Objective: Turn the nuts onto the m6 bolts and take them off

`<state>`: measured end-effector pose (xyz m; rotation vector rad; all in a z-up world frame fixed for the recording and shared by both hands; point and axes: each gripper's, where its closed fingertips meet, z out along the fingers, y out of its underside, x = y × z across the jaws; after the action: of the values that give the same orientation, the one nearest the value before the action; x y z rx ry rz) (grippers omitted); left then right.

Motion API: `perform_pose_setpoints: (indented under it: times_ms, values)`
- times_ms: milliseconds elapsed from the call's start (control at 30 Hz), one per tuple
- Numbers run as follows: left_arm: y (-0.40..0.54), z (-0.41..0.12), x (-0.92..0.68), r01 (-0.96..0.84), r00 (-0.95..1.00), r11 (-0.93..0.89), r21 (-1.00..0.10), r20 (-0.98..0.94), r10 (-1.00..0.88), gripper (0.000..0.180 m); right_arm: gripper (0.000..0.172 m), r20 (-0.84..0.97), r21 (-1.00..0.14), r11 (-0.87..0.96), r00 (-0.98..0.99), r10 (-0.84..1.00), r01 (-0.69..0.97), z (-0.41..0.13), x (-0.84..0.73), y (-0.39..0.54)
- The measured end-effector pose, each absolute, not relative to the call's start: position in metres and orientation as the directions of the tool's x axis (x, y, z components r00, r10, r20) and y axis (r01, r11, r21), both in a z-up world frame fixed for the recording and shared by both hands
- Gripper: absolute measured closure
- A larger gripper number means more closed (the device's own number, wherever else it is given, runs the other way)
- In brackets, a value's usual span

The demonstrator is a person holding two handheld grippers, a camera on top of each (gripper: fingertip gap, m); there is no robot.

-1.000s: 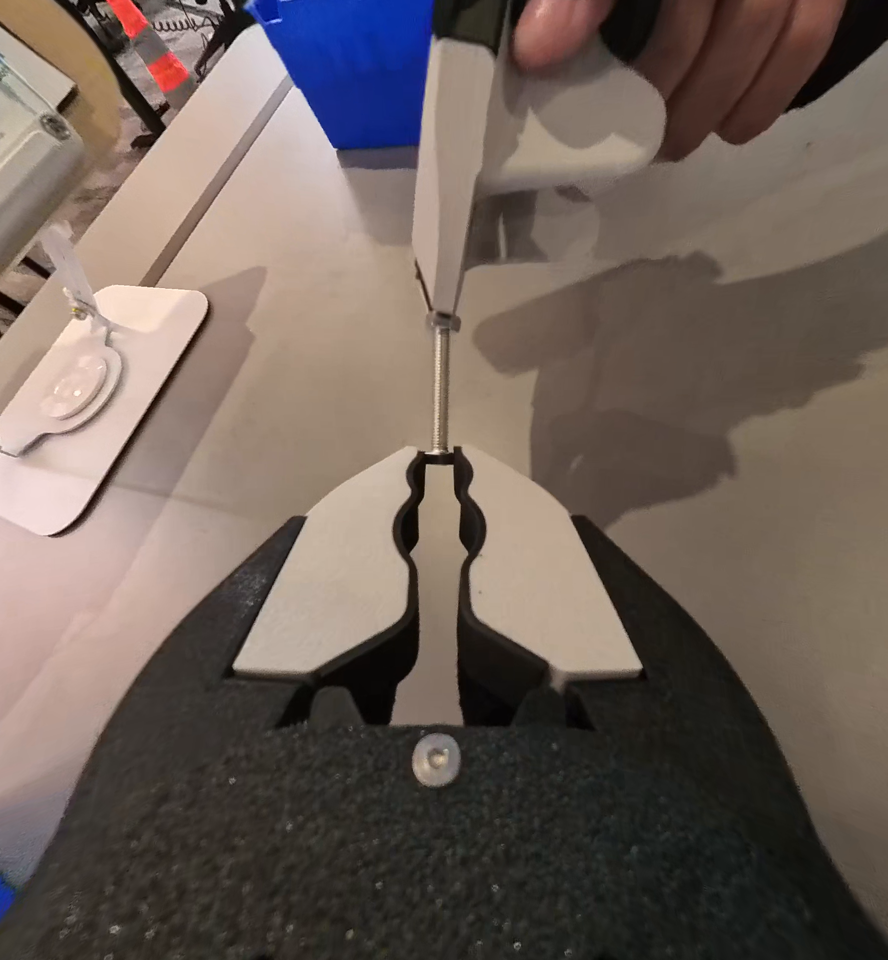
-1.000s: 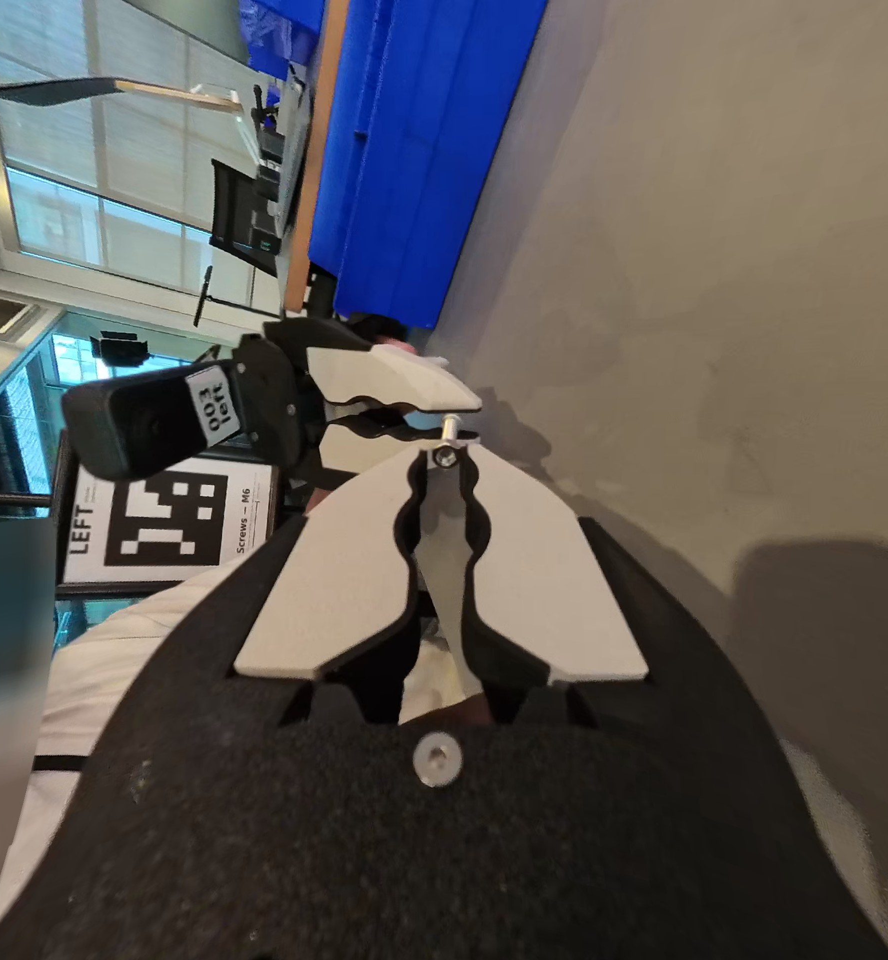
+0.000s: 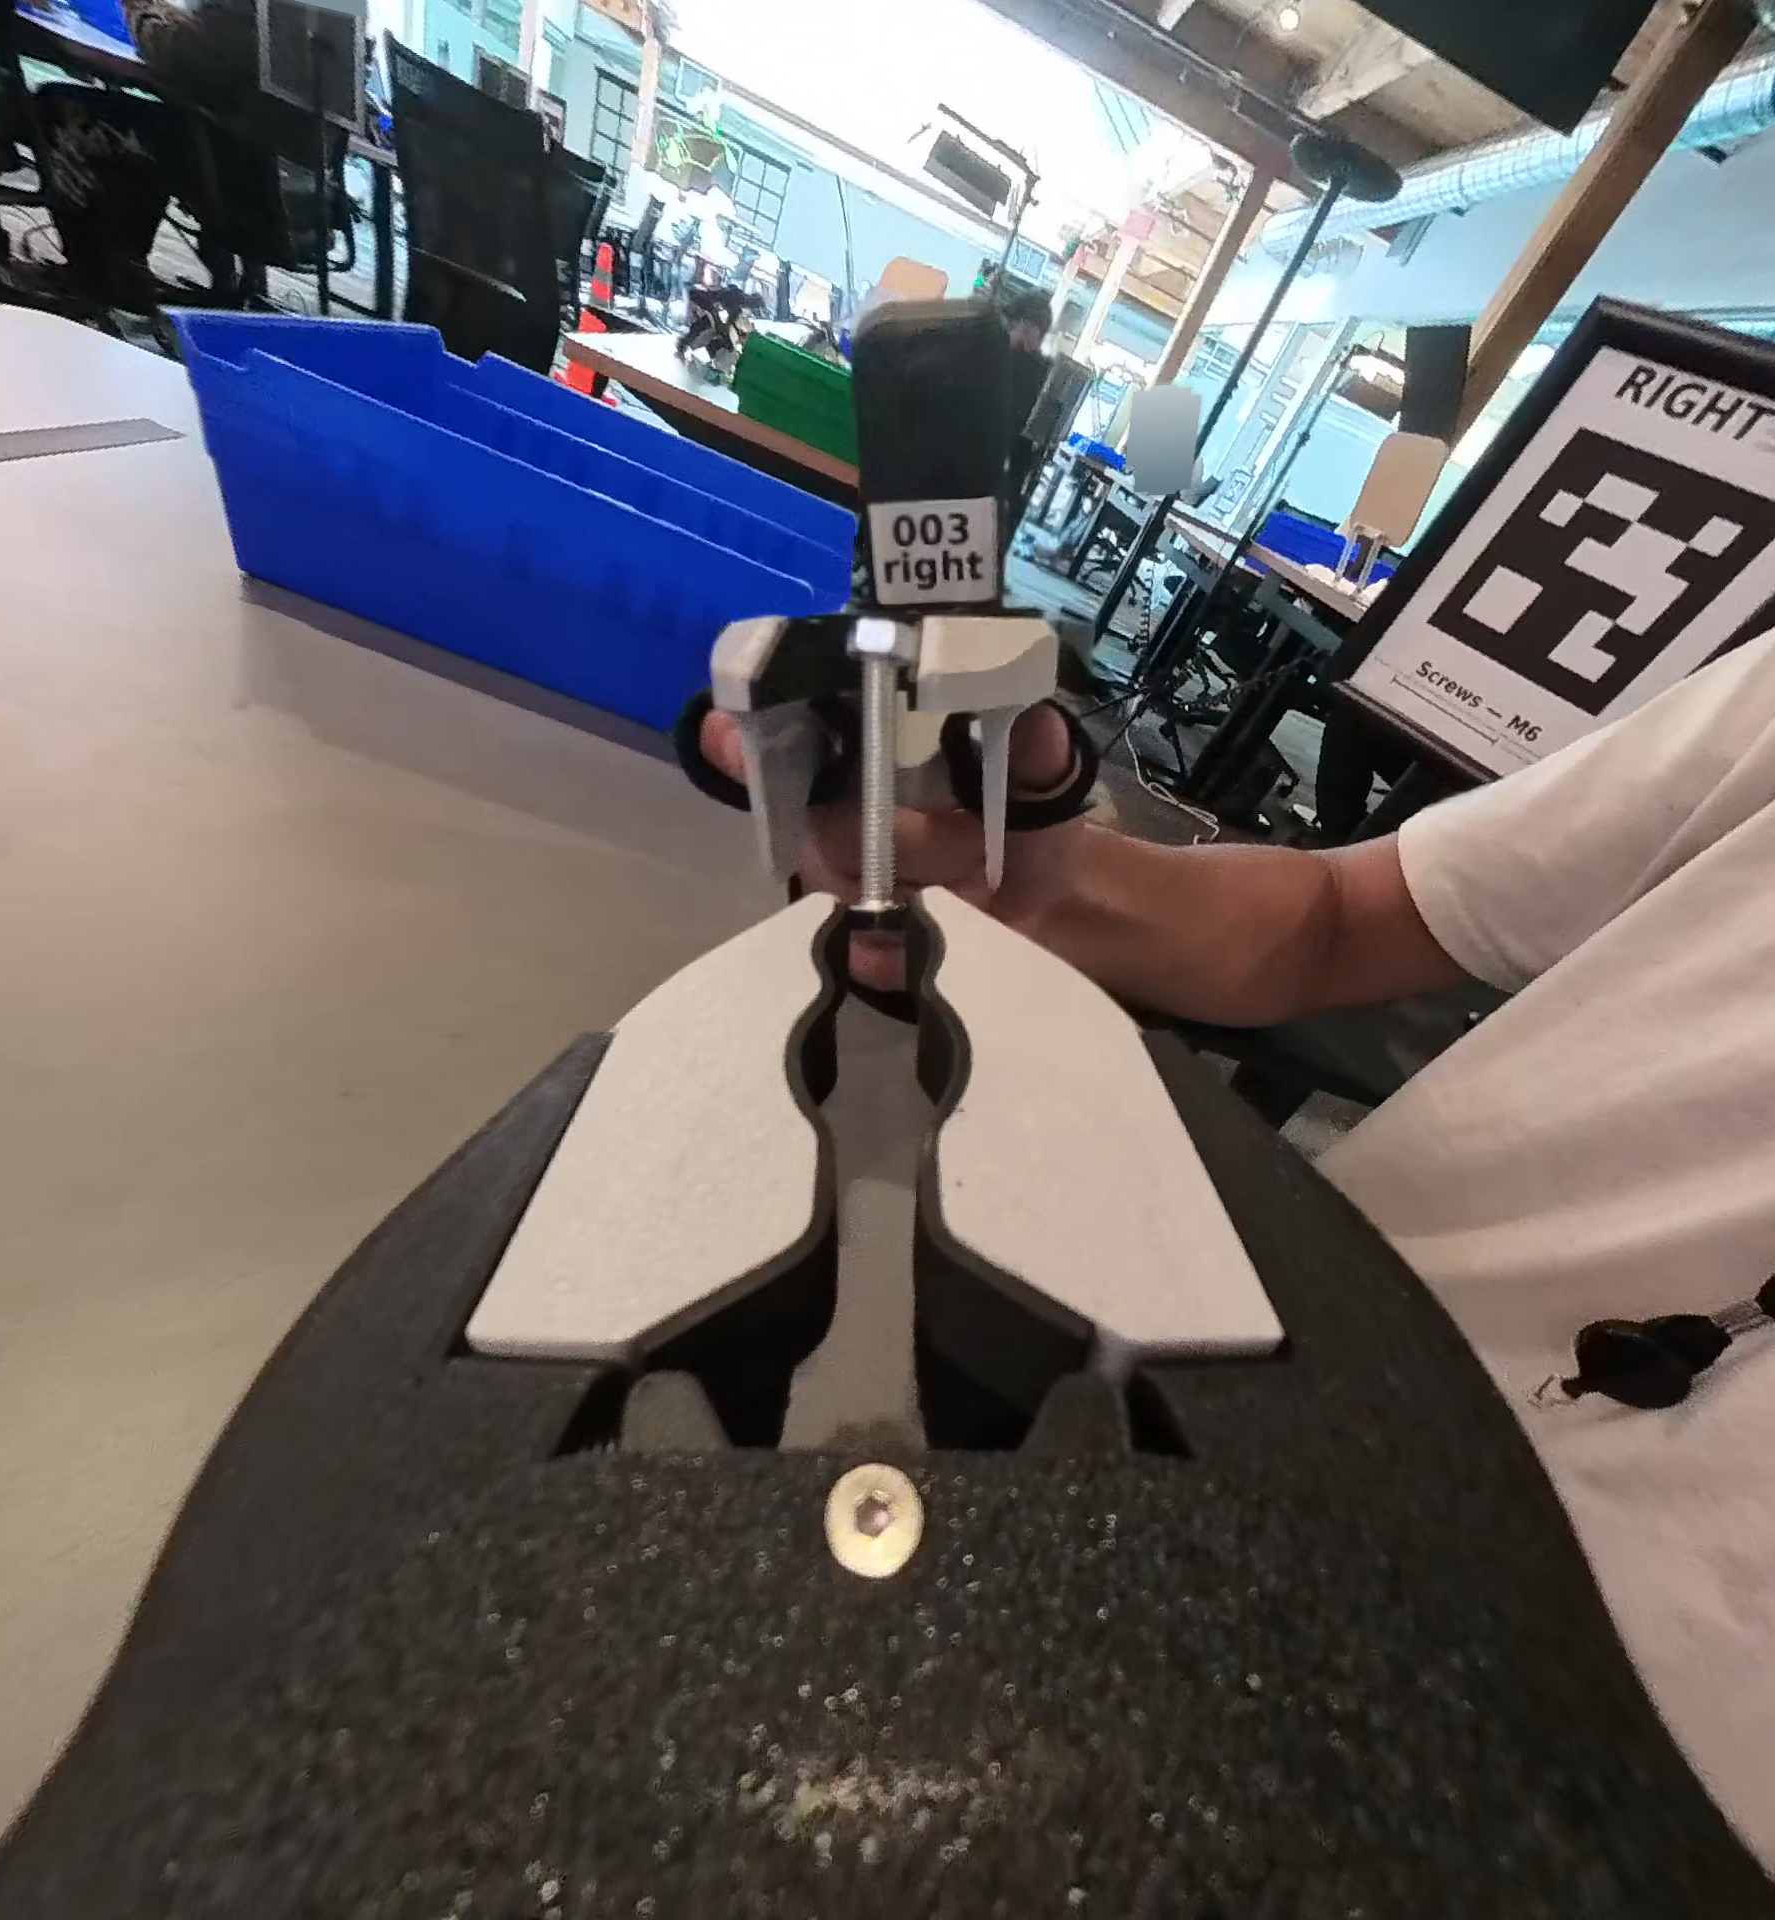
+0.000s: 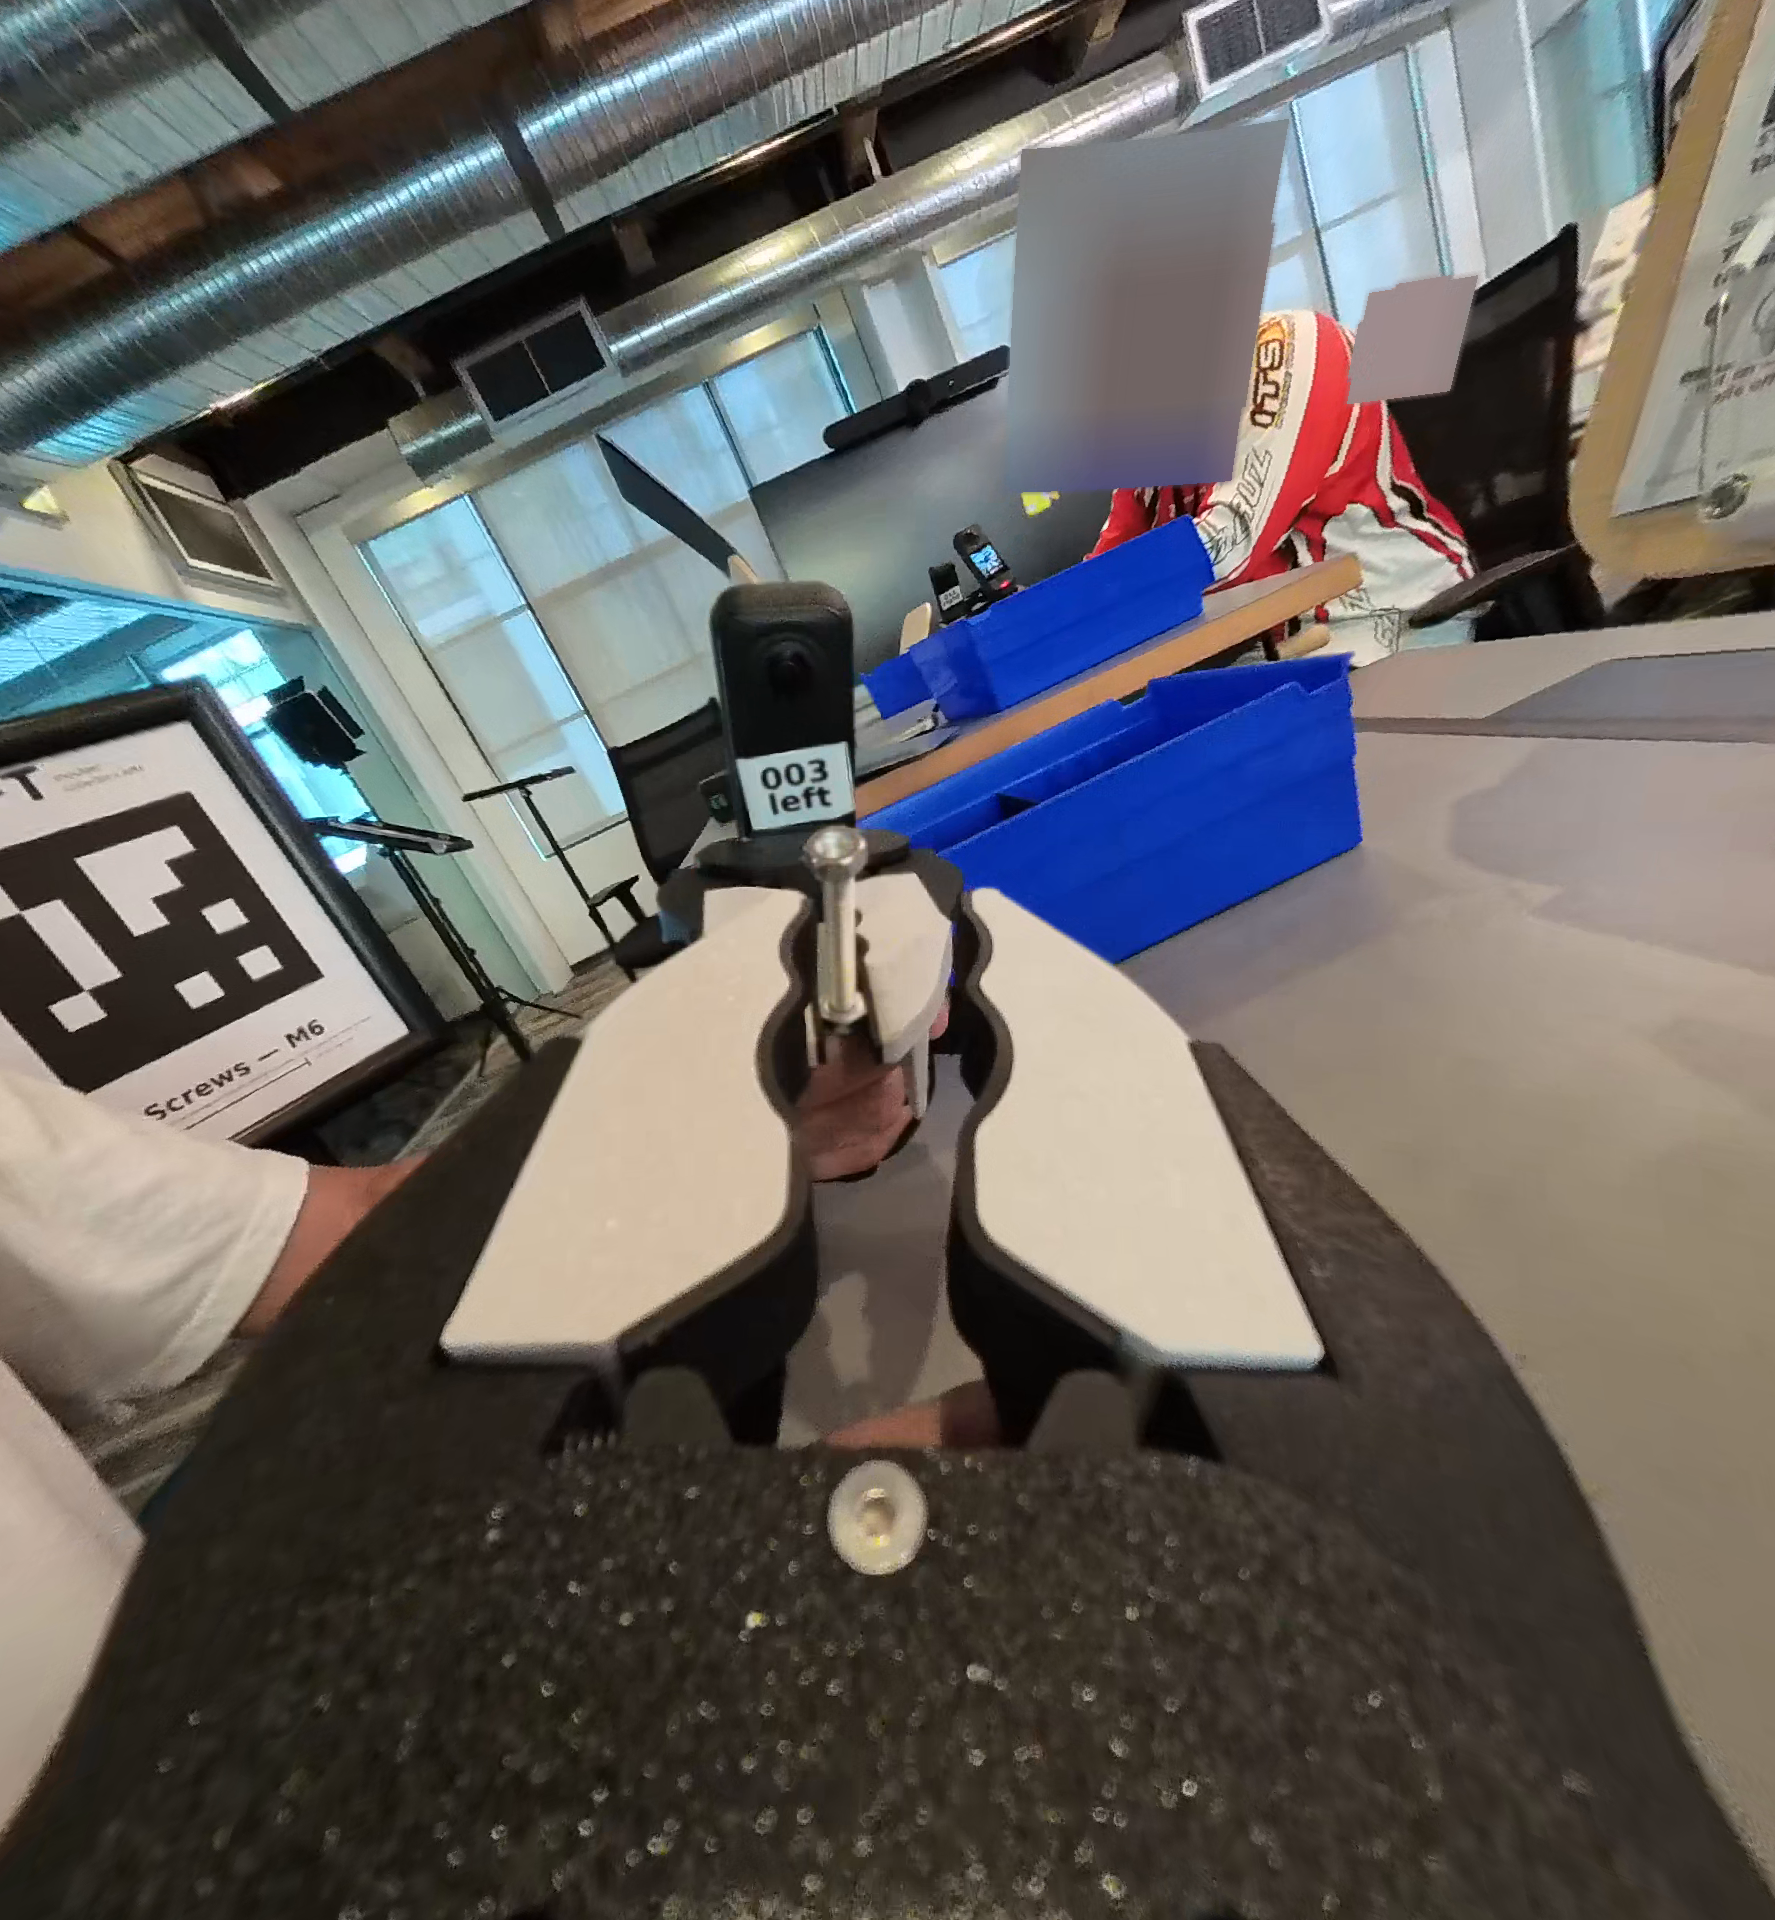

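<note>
The bolt (image 3: 878, 774) hangs in the air between both claws, well above the counter (image 3: 239, 935); left claw (image 3: 878, 914) is nearly closed, pinching the bolt's head end; right claw (image 3: 888, 665) stands part open around the nut (image 3: 875, 636) at the bolt's far tip, contact unclear; light, rigid, slick steel, so I'd grip the nut's flats.

White-fingered black claw (image 3: 878, 914), white sleeve (image 3: 1631, 810)

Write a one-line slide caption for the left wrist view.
Left gripper clamps the head end of a long threaded steel bolt; the right gripper opens around its hex nut.
</note>
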<state>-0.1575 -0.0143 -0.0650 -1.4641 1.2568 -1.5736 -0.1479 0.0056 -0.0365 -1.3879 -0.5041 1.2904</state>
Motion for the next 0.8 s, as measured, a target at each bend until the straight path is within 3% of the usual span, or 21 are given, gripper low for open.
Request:
perform_pose_setpoints:
  times_ms: [400, 533, 600, 667, 800]
  values:
    - [-0.016, -0.07, -0.156, -0.177, -0.178, -0.335, -0.925, 0.365, -0.914, 0.171, 0.151, -0.352, -0.913, -0.254, 0.305, 0.885, -0.318, -0.037, -0.146, 0.002]
    - [0.009, -0.08, -0.16, -0.162, -0.032, -0.379, -0.911, 0.389, -0.921, 0.171, 0.15, -0.421, -0.899, -0.256, 0.538, 0.731, -0.355, -0.057, -0.114, 0.037]
    - [0.025, -0.085, -0.164, -0.122, 0.092, -0.403, -0.907, 0.394, -0.914, 0.171, 0.152, -0.382, -0.912, -0.198, 0.562, 0.734, -0.36, -0.05, -0.108, 0.032]
    - [0.042, -0.095, -0.172, -0.113, 0.257, -0.392, -0.913, 0.355, -0.899, 0.171, 0.155, -0.281, -0.956, -0.159, 0.623, 0.73, -0.246, -0.053, -0.109, 0.024]
    - [0.069, -0.104, -0.187, -0.213, 0.497, -0.236, -0.948, 0.103, -0.862, 0.171, 0.151, -0.074, -0.995, -0.1, 0.763, 0.643, -0.013, -0.079, -0.13, 0.021]
